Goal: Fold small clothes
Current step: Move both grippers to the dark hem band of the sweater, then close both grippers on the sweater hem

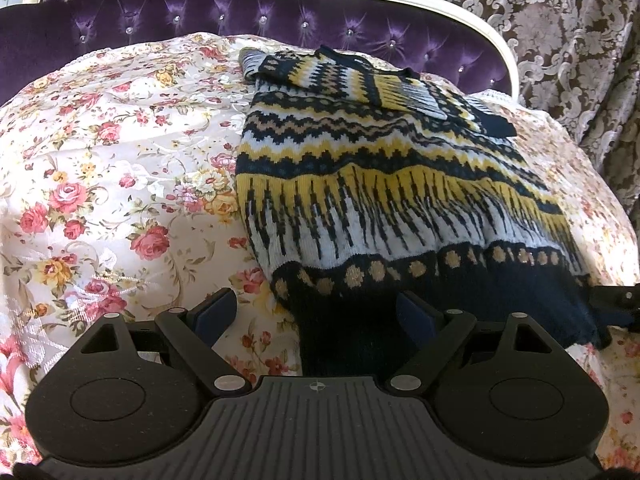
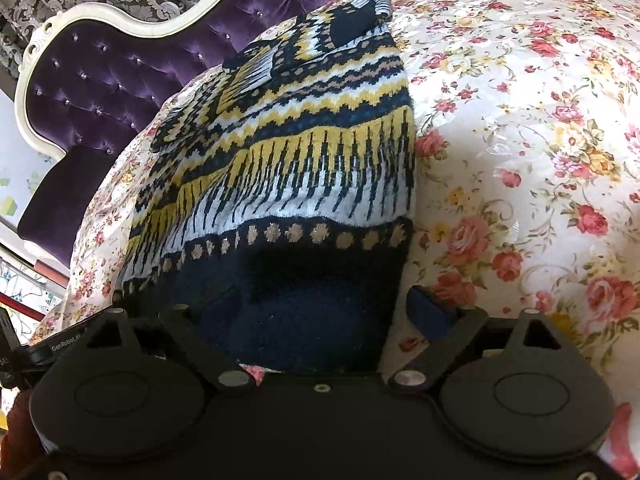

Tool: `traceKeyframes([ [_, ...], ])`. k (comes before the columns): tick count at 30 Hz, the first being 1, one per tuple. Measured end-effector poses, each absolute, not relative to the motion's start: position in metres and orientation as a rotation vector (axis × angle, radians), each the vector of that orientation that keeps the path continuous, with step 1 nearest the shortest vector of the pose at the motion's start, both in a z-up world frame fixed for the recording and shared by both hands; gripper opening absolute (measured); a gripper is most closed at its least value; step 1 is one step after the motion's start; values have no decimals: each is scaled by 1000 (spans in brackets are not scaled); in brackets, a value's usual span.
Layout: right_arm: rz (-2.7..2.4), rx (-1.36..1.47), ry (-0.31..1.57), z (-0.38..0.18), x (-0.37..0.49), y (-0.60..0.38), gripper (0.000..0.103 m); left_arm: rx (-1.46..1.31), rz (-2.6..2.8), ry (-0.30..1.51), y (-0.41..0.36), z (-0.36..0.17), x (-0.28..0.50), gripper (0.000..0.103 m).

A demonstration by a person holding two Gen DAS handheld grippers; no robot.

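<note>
Here's the patterned knit sweater [image 1: 400,184] lying flat on the floral bedspread [image 1: 100,160], neck end far away toward the purple tufted headboard [image 1: 200,12], dark hem nearest the cameras. Up at the far end, the sleeves look already turned in across the chest, so the first folds seem done and the body is a tidy narrow panel.

Now the hem. The left gripper [image 1: 316,312] sits at the hem's left corner, its fingers spread wide, the dark ribbing between them but not pinched. The right gripper [image 2: 328,312] is at the hem's right corner, fingers also standing apart on either side of the dark band; the left one is hard to make out against the navy wool, and no clamp shows on the cloth.

My read: about halfway. Both corners are lined up for a grab, and what's left is closing on the hem and carrying it up over the body toward the neck.
</note>
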State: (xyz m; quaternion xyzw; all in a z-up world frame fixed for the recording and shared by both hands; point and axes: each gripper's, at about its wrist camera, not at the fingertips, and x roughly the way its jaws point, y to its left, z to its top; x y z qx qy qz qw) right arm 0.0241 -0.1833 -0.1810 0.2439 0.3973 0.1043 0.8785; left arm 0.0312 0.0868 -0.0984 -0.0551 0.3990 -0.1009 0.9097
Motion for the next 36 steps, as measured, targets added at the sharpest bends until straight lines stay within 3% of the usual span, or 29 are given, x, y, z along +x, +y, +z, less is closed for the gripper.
traceKeyframes([
  [6, 222, 517, 823, -181, 23, -183, 89, -118, -218, 838, 88, -100, 33, 87],
  [12, 209, 517, 811, -181, 21, -183, 73, -128, -221, 834, 89, -100, 32, 86],
  [16, 190, 508, 789, -180, 19, -184, 37, -142, -234, 837, 90, -99, 30, 85],
  [17, 185, 503, 786, -180, 19, -184, 36, -145, -238, 836, 90, -99, 29, 85],
  [21, 177, 490, 772, -178, 17, -183, 28, -158, -269, 826, 89, -98, 27, 66],
  [23, 175, 493, 756, -177, 15, -184, 17, -165, -277, 821, 89, -97, 27, 51],
  [25, 181, 494, 744, -177, 14, -185, 16, -166, -270, 813, 90, -98, 26, 26],
  [28, 190, 494, 728, -175, 12, -185, 15, -206, -261, 799, 95, -98, 25, 8],
  [36, 245, 613, 641, -161, 3, -199, 14, -293, -268, 725, 108, -81, 17, 5],
])
